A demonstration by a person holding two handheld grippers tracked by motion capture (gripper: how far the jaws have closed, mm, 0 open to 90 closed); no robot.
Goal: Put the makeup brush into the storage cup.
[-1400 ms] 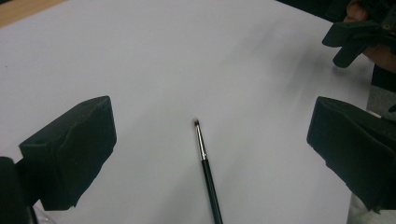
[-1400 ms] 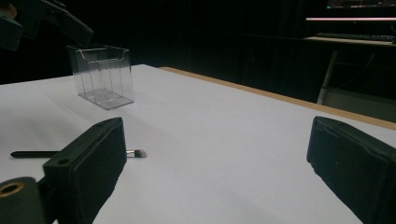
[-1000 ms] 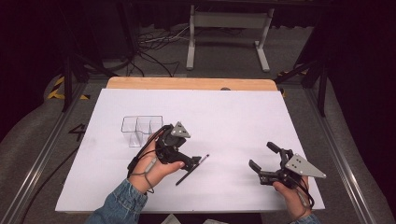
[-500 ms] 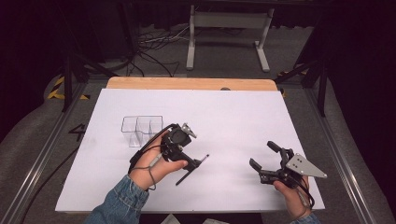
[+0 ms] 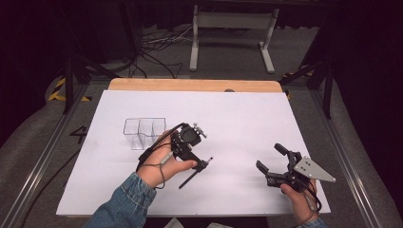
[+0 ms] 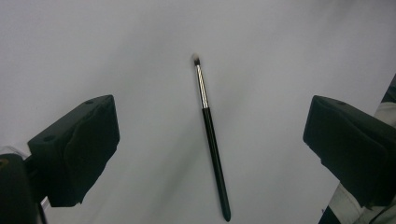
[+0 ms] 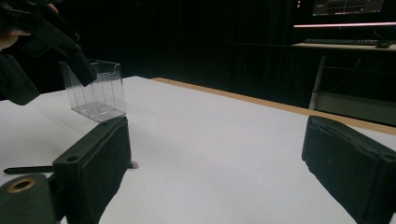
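A thin makeup brush point(image 6: 215, 158) with a black handle, silver ferrule and pale tip lies flat on the white table point(image 5: 237, 118). My left gripper point(image 5: 194, 159) hangs over it, pointing down, jaws open on either side of the brush point(image 5: 195, 173) without touching it. The right gripper point(image 5: 269, 156) rests low at the front right, open, with nothing between its jaws. In the right gripper view the brush tip point(image 7: 134, 164) peeks out beside my own left jaw, and the left gripper point(image 7: 42, 37) shows at upper left.
A clear plastic organizer with compartments point(image 5: 144, 132) stands just behind and left of the left hand, also seen as the clear organizer point(image 7: 95, 91) in the right gripper view. A wooden table edge point(image 5: 190, 84) runs along the back. Cables and a stand lie on the floor beyond.
The left gripper has tipped further down and shifted slightly right, over the brush. The right gripper and the brush have stayed put.
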